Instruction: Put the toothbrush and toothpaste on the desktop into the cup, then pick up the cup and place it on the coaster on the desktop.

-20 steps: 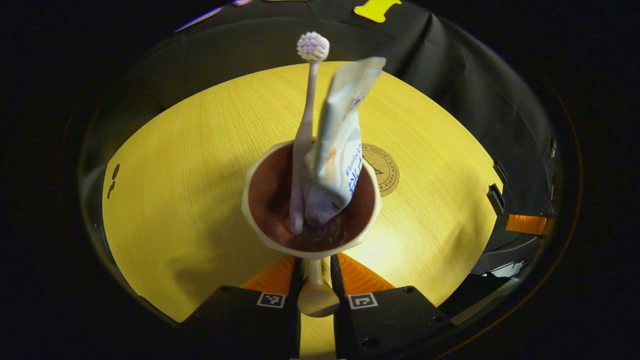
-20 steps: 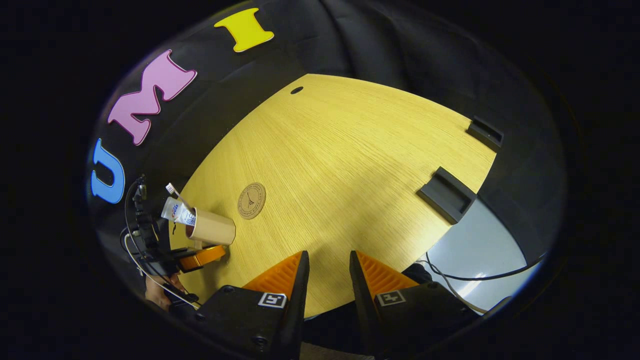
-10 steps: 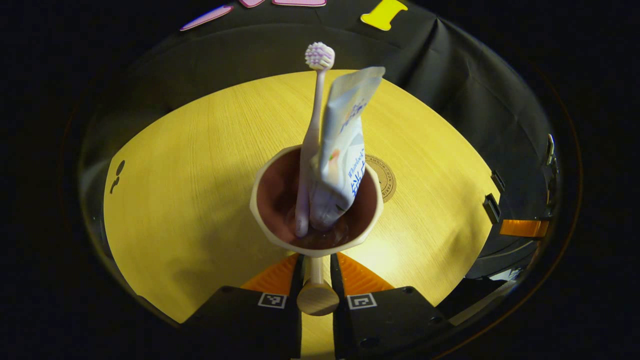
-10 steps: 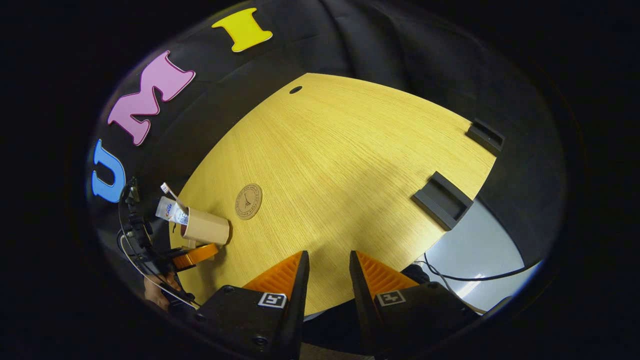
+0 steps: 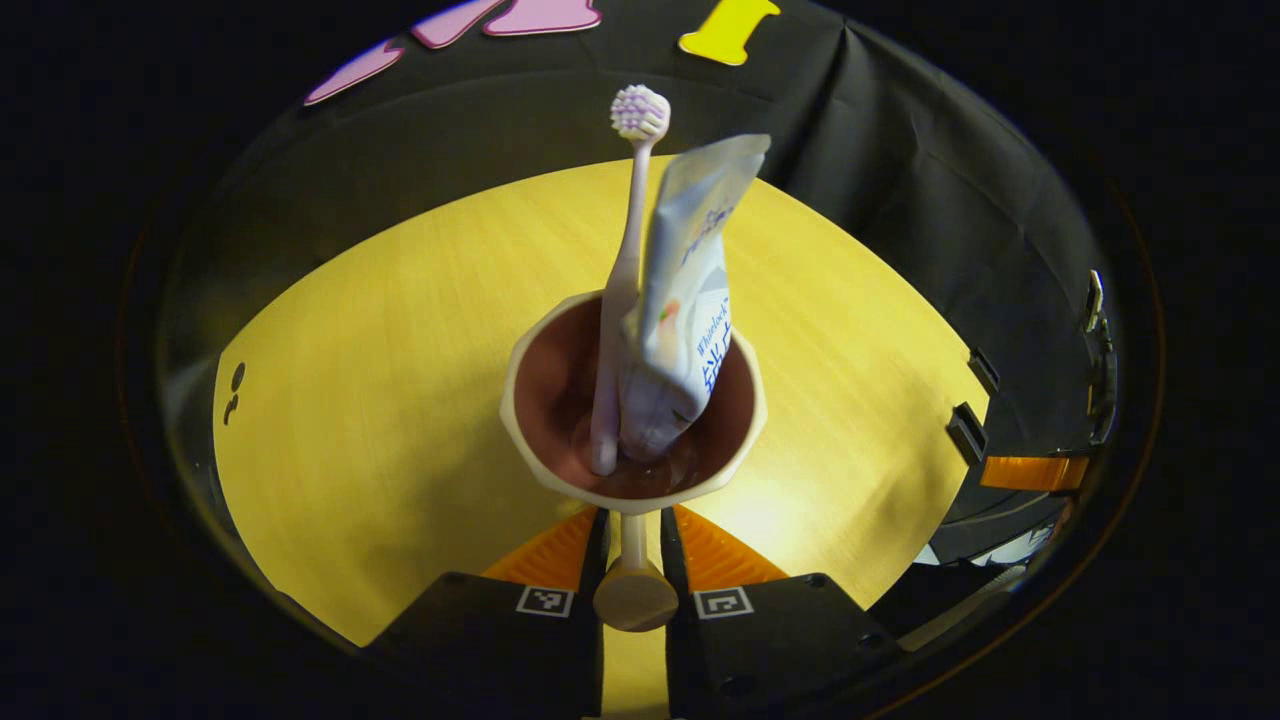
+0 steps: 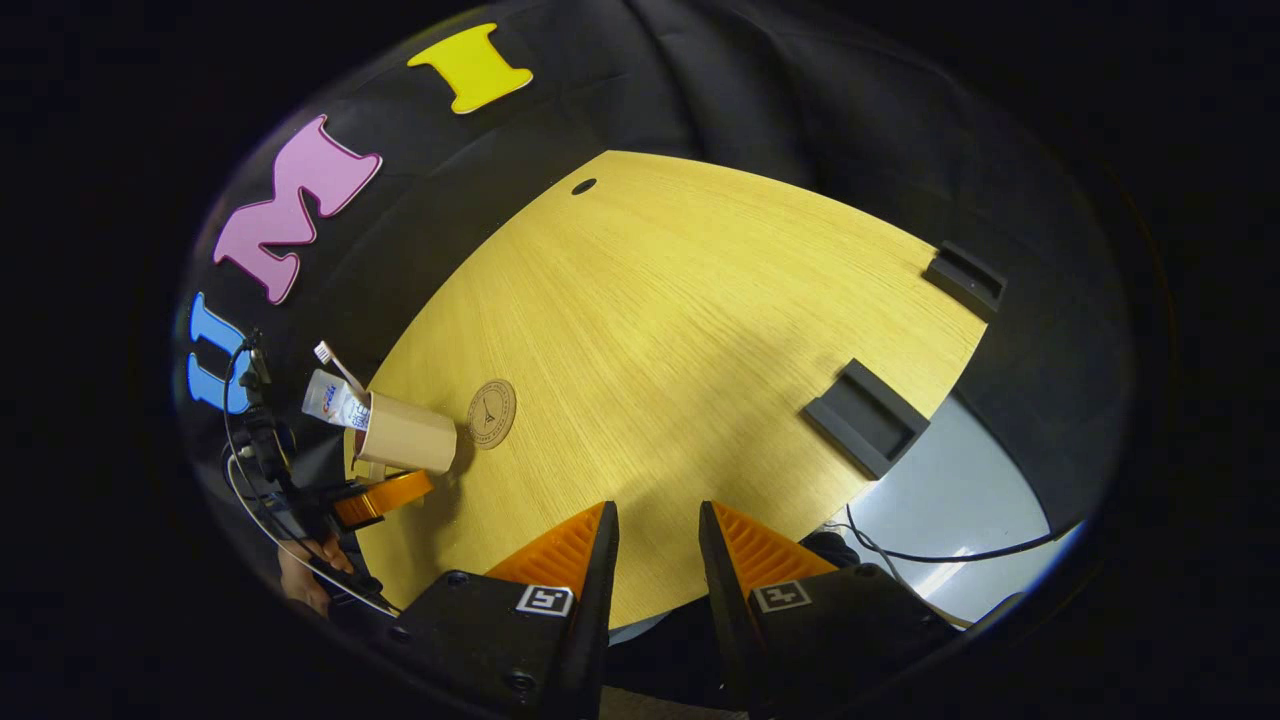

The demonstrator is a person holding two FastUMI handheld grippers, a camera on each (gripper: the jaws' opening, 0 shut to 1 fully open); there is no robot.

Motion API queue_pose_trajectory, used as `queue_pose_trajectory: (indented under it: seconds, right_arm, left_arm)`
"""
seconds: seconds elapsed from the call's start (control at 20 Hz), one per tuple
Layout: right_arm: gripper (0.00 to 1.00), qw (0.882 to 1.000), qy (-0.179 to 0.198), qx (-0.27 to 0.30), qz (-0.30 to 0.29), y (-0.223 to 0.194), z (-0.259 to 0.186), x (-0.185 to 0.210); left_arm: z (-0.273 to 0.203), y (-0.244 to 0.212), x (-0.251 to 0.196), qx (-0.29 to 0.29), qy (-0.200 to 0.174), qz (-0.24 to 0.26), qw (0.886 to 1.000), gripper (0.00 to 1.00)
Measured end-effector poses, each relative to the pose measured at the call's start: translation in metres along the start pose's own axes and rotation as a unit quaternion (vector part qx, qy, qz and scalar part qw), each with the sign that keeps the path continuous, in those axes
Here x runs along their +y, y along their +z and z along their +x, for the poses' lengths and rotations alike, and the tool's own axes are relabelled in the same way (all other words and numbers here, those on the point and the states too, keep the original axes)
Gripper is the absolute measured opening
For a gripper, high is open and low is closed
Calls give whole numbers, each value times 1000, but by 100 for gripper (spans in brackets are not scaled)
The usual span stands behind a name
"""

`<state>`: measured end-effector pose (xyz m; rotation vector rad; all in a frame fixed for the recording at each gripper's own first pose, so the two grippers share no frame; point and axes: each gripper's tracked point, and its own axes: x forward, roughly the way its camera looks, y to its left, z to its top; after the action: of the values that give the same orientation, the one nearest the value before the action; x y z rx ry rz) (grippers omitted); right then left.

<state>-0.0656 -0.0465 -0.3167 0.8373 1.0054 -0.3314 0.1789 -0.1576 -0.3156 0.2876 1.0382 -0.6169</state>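
- Toothbrush (image 5: 628, 290) and toothpaste (image 5: 683, 300) both standing in the cup (image 5: 633, 400), bristle end and crimped tube end poking well above the rim. First half of the task looks done.
- Left claw (image 5: 633, 545) clamped on the cup's handle (image 5: 634, 590), one finger pressing each side of the thin stem; knob end of handle sits nearest the camera.
- Cup held off the worktop (image 5: 380, 400), tipped a little in the right gripper view, mouth leaning toward the booth wall.
- From the right gripper view: cup (image 6: 405, 435) near the worktop's edge, coaster (image 6: 491, 413) just beside it, on the side away from the left claw (image 6: 385, 497). Cannot tell whether the base overlaps the coaster's edge.
- Coaster hidden behind the cup in the left gripper view.
- Right claw (image 6: 655, 560) holding nothing, fingers set a narrow gap apart, hanging over the near edge of the worktop (image 6: 700, 330), well apart from the cup.
- Hand gripping the left tool glimpsed below it (image 6: 300, 580).
- Left to do, by judgement: short carry across to the coaster, level the cup, set down centred, release the handle.
- Risk: tall contents could tip out if the tilt grows.
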Motion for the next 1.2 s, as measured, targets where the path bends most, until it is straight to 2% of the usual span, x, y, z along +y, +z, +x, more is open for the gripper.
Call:
queue_pose_trajectory:
  seconds: [0.15,0.2,0.25,0.45,0.5,0.6,0.65,1.0,1.05,1.1,1.2]
  right_arm:
    - [50,1000,-8,-6,11,7,-10,-19]
    - [50,1000,-13,-9,16,9,-13,-26]
    - [50,1000,-18,-12,22,12,-15,-34]
    - [50,998,-38,-24,46,17,-25,-62]
    - [50,997,-42,-26,54,17,-27,-70]
    - [50,996,-49,-29,66,16,-29,-79]
    - [50,996,-51,-30,70,17,-33,-81]
    - [50,995,-64,-24,73,5,-39,-88]
    - [50,995,-65,-23,73,4,-38,-89]
    - [50,995,-66,-22,74,3,-38,-91]
    - [50,995,-67,-22,76,3,-36,-94]
  left_arm:
    - [10,15,-18,0,-7,19,1000,30]
    - [15,19,-20,1,-7,24,1000,25]
    - [19,23,-24,1,-7,29,1000,30]
    - [37,35,-28,7,-7,41,999,29]
    - [42,36,-27,8,-6,44,999,34]
    - [48,35,-28,12,-5,42,999,34]
    - [50,34,-27,15,-4,40,999,30]
    - [64,33,-23,17,-3,42,999,29]
    - [64,30,-25,18,-2,44,999,24]
    - [65,31,-27,15,-1,47,999,29]
    - [67,30,-30,16,2,44,999,30]
